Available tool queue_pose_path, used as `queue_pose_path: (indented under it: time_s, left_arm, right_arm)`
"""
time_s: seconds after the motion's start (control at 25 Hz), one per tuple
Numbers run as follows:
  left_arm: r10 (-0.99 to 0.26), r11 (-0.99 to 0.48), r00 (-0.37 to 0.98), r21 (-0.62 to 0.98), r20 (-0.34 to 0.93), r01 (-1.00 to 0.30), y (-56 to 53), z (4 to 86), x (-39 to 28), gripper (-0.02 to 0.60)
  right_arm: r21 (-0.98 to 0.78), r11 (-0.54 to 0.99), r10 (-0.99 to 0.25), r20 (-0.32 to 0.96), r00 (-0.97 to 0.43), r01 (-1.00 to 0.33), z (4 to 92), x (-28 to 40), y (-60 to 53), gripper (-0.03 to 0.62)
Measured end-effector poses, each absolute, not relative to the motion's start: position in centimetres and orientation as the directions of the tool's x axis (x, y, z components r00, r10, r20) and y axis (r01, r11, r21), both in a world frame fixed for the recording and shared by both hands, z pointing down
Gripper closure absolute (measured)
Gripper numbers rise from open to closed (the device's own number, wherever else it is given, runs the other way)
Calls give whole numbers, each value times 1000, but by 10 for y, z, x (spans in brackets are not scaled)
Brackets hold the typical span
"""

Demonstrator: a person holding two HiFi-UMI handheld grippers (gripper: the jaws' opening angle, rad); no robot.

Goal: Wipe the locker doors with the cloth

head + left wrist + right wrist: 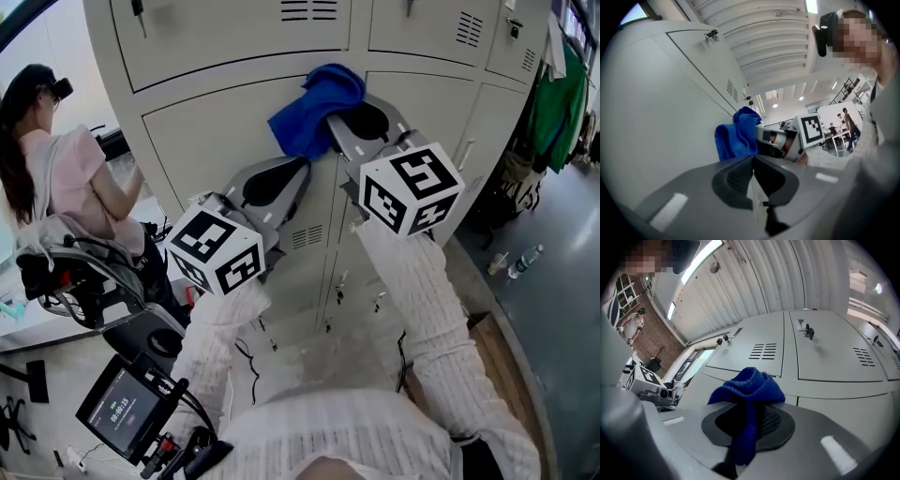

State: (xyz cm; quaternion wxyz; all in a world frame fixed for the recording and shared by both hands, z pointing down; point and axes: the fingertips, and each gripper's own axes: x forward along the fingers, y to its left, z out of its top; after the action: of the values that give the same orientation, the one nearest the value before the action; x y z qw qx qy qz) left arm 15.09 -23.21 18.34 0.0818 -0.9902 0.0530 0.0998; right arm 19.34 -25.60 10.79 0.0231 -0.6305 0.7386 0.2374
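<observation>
A blue cloth [317, 110] is bunched against a pale grey locker door [216, 131], just under the seam of the upper row. My right gripper [349, 120] is shut on the cloth; in the right gripper view the blue cloth [749, 394] hangs pinched between the dark pads. My left gripper [292, 178] sits lower and to the left, close to the same door, jaws shut with nothing in them. The left gripper view shows the blue cloth [737, 133] and the right gripper [761, 141] ahead, beside the locker door [656, 122].
A seated person [56, 169] is at the left by a desk. A handheld screen device [127, 409] hangs at lower left. Green clothing [558, 103] hangs at right, with bottles [520, 262] on the floor. Vent slots [305, 236] and latches mark the lower doors.
</observation>
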Motion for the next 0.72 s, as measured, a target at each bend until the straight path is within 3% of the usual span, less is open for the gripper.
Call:
queue_pose_path:
  time_s: [0.72]
  left_arm:
    - [-136, -991, 984, 20, -116, -134, -242, 255, 143, 577]
  right_arm:
    - [203, 91, -952, -270, -145, -975, 195, 202, -259, 543]
